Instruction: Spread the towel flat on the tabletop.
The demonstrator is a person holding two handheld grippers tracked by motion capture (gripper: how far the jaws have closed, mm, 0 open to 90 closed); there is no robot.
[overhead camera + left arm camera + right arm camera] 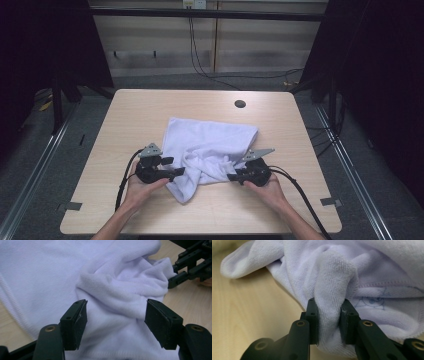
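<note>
1. The white towel (pixel 207 147) lay rumpled on the near half of the surface (pixel 140 107), spread flat at the far side and bunched into folds between the two grippers. With only one side held, a pull risked dragging the whole cloth rather than straightening it.

2. The right gripper (pixel 329 322) had its jaws clamped on a thick ridge of towel, as the right gripper view showed. The pinch looked to take in a fold of several layers, so I judged a lift might raise a bundle instead of a single edge, and the hem (pixel 387 283) beside it could stay tucked under.

3. The left gripper (pixel 116 323) stood with its jaws wide apart over the cloth, pressing on nothing. If they had closed where they hovered, they would likely have caught the middle of the fabric and not a corner, leaving the towel twisted.

4. In the high view the grippers sat close together at the near edge of the towel. A sideways tug from there could have slid the cloth toward the front of the surface and off it.

5. The cable (pixel 305 202) trailing from the right gripper ran near the person's right hand (pixel 272 192) and might have snagged.
</note>
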